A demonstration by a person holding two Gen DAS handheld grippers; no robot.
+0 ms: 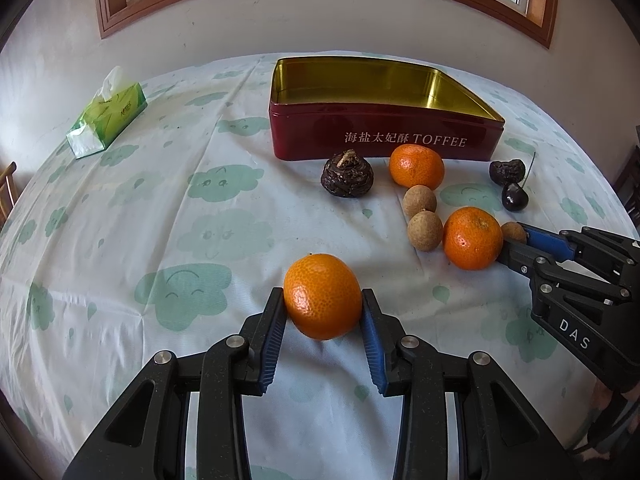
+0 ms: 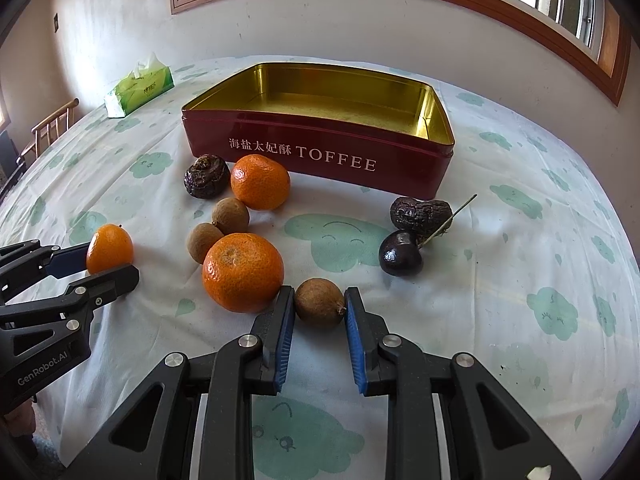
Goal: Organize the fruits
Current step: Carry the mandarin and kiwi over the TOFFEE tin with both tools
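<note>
Your left wrist camera looked forward and down along its fingers (image 1: pixel 276 320), close over the tablecloth (image 1: pixel 120 240). Your right wrist camera did the same from further right. Both faced the red toffee tin (image 1: pixel 384 136) (image 2: pixel 320 152) and window wall, each catching the other gripper at its edge.
</note>
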